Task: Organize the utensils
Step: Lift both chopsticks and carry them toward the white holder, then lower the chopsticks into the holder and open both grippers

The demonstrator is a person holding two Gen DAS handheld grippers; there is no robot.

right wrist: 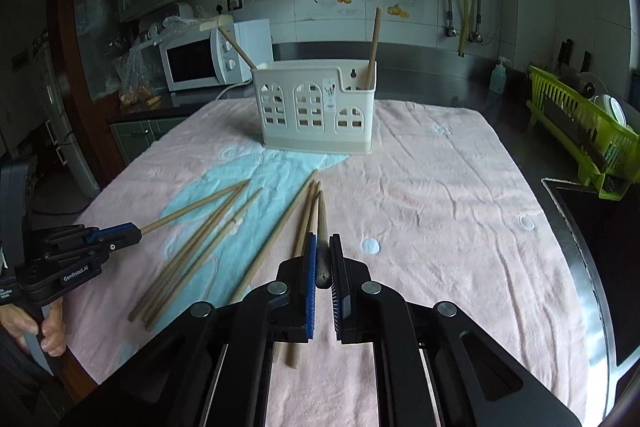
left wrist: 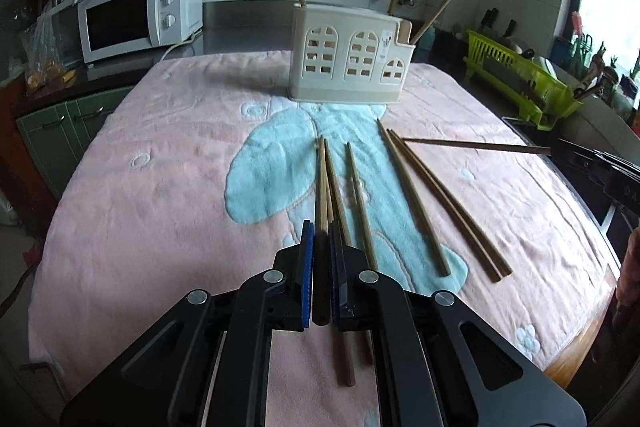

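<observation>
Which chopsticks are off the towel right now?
Two: one clamped in the left hand-held gripper, one in the right hand-held gripper. The loose chopsticks lie flat.

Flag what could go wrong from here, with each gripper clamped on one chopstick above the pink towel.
1. The left gripper and right gripper each pinch a thin wooden chopstick near one end, so it may pivot or slip.
2. The cream house-shaped plastic holder already has two sticks leaning outward; an incoming tip could strike one.
3. The loose wooden chopsticks on the towel could be swept askew.
</observation>
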